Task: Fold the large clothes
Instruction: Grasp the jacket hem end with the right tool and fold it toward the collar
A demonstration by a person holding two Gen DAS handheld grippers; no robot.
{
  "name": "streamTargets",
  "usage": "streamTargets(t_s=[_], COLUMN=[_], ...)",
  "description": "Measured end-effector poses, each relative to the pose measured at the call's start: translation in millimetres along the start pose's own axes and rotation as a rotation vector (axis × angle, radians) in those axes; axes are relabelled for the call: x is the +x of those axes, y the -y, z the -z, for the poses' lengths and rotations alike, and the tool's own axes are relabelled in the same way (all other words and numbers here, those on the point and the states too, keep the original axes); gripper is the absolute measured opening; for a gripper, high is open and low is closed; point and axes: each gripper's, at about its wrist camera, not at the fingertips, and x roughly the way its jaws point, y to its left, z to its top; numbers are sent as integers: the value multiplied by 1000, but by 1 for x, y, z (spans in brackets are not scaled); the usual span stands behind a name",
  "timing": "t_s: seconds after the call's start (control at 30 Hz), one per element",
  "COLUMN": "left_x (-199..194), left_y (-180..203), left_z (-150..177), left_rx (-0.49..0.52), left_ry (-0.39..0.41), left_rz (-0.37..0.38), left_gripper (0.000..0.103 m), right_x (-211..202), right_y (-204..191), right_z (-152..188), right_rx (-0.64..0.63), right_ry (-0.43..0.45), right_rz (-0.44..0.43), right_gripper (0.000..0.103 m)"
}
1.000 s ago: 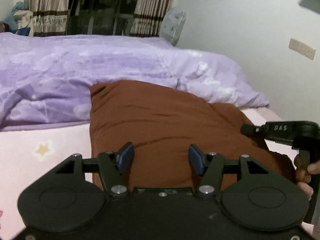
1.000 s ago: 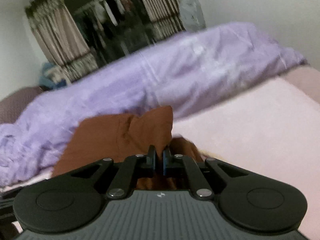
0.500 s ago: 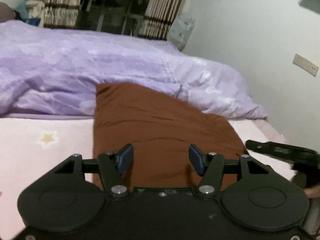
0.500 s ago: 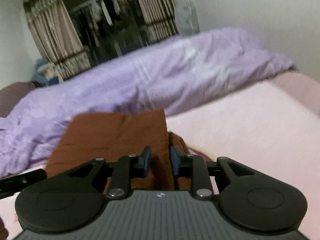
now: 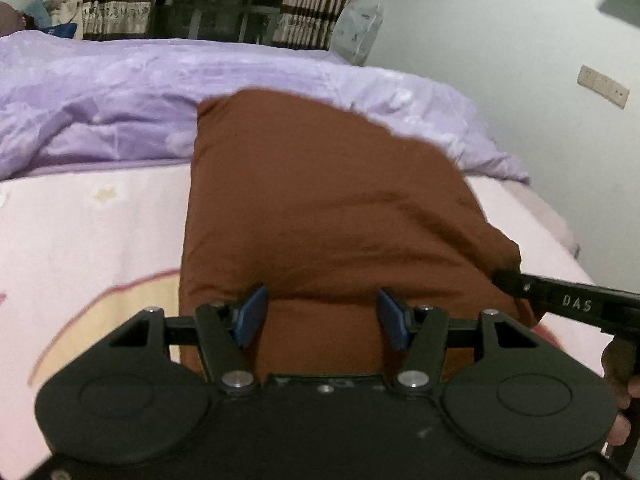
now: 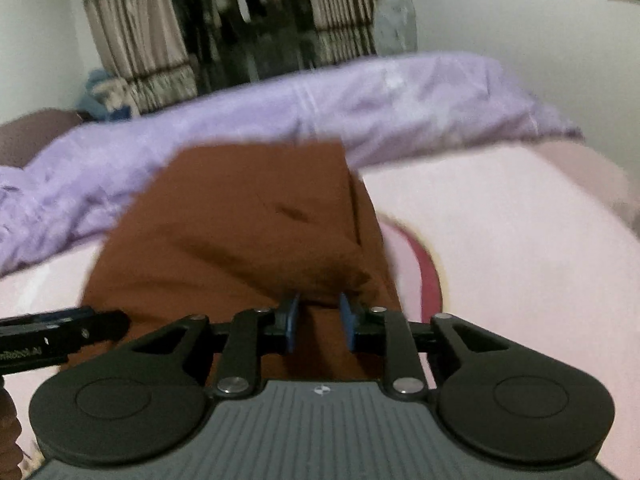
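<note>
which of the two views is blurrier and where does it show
The right wrist view is blurrier: the brown garment and purple duvet have smeared edges. The left wrist view is sharper at the garment, soft only along the pink sheet; both bend at the rims.

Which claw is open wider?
The left claw: its blue fingers gape wide over the brown garment. The right claw shows only a narrow gap.

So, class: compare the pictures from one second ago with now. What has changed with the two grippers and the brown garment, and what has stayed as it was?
The right gripper, shut a second ago, has opened and now straddles a ridge of the brown garment. Both cameras have closed in on the cloth. The left gripper stays wide open over the garment's near edge; the purple duvet lies unmoved behind.
</note>
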Motion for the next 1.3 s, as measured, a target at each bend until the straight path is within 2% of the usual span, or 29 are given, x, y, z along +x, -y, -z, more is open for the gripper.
streamTargets(t_s=[0.1, 0.33, 0.43, 0.63, 0.8, 1.3], left_x=[3, -5, -21, -49, -31, -21], left_y=[1, 0, -1, -11, -11, -14], left_z=[5, 1, -1, 3, 10, 16], left_rx=[18, 13, 4, 6, -5, 6], left_ry=[17, 15, 20, 56, 14, 4], left_rz=[-6, 7, 6, 7, -2, -14], left_gripper=[60, 62, 62, 63, 62, 74], right_x=[9, 1, -18, -48, -34, -16], right_y=[8, 7, 6, 0, -3, 3], right_z=[13, 10, 6, 5, 11, 27], right_rx=[22, 41, 28, -42, -62, -17], right_ry=[12, 27, 68, 132, 93, 62], right_rz=[-11, -22, -22, 17, 33, 32], right_gripper=[20, 20, 20, 27, 27, 27])
